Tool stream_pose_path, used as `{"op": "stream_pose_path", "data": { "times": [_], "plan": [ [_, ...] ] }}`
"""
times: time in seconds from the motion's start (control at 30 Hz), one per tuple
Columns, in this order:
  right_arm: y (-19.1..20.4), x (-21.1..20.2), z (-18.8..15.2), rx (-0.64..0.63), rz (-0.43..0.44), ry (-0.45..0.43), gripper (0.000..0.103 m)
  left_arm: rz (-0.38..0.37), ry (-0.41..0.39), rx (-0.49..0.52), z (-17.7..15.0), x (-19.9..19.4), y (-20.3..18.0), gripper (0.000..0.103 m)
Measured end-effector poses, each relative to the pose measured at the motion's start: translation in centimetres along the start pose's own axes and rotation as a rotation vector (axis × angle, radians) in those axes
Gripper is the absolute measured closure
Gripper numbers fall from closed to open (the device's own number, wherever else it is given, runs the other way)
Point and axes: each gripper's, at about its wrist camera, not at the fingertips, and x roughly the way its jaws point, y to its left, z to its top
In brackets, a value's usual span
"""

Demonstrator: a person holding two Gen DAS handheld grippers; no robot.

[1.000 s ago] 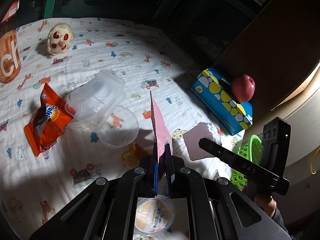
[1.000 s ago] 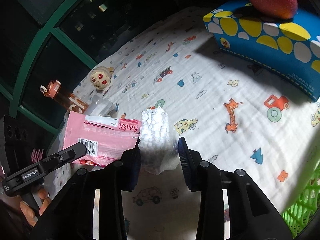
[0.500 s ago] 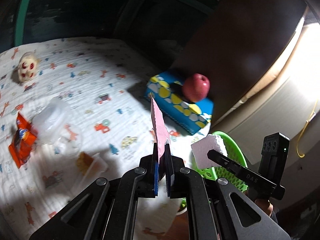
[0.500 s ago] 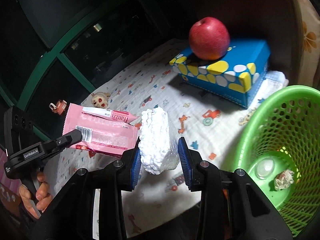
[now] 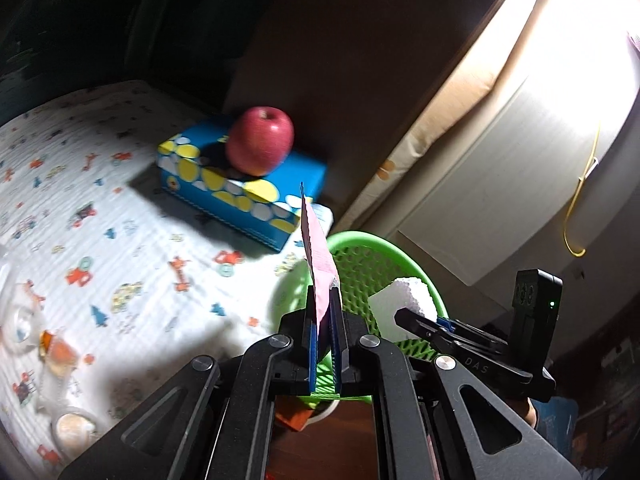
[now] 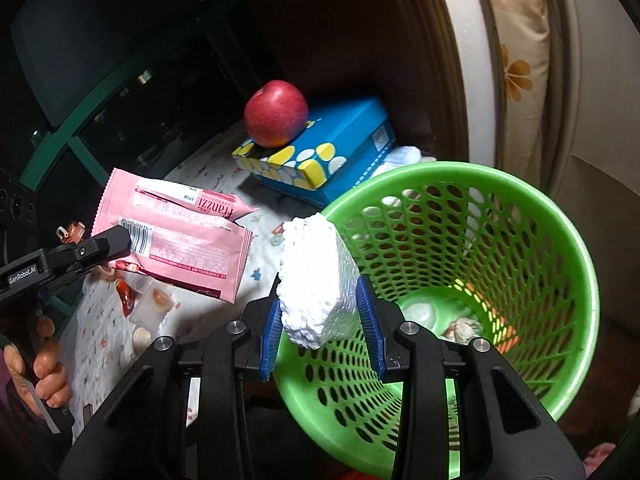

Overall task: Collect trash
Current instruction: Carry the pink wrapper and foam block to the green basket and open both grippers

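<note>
My left gripper (image 5: 324, 312) is shut on a pink snack wrapper (image 5: 316, 264), seen edge-on, held up beside the green mesh basket (image 5: 372, 252). The wrapper also shows flat in the right wrist view (image 6: 172, 236), with the left gripper (image 6: 120, 240) clamped on its lower left edge. My right gripper (image 6: 320, 304) is shut on a white foam block (image 6: 316, 280) and holds it over the near rim of the basket (image 6: 560, 240). The block shows in the left wrist view (image 5: 404, 304) too. Crumpled trash and a clear lid (image 6: 420, 312) lie in the basket's bottom.
A red apple (image 6: 276, 114) rests on a blue and yellow tissue box (image 6: 320, 160) on the patterned sheet (image 5: 120, 220), just behind the basket. Clear plastic cups and wrappers (image 5: 52, 344) lie on the sheet at left. A white wall (image 5: 500, 160) stands at right.
Both grippers have swung right, away from the sheet toward the basket, each still holding its item. The foam block is now over the basket's near rim.
</note>
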Motion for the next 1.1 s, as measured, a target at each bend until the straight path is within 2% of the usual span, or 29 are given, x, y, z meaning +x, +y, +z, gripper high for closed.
{"op": "stream_pose_path", "data": {
  "times": [0.37, 0.47, 0.8, 0.97, 1.03, 1.1],
  "plan": [
    [-5.1, -2.6, -1.2, 0.068, -0.087, -0.012, 0.063, -0.04, 0.098, 0.08, -0.7, 5.7, -5.1, 0.097],
    [-5.9, -3.1, -1.5, 0.08, -0.096, -0.017, 0.056, -0.038, 0.13, 0.084, -1.2, 7.1, -5.5, 0.097],
    [-6.9, -4.2, -1.9, 0.098, -0.097, -0.034, 0.05, -0.018, 0.196, 0.078, -2.4, 9.4, -5.3, 0.095],
    [-6.6, -4.4, -2.0, 0.097, -0.09, -0.038, 0.049, -0.012, 0.212, 0.064, -2.8, 9.7, -4.9, 0.077],
    [-6.5, -4.4, -2.0, 0.096, -0.086, -0.037, 0.049, -0.007, 0.216, 0.063, -3.0, 9.7, -4.7, 0.076],
    [-6.2, -4.5, -2.0, 0.092, -0.081, -0.039, 0.048, 0.002, 0.212, 0.059, -3.0, 9.3, -4.5, 0.069]
  ]
}}
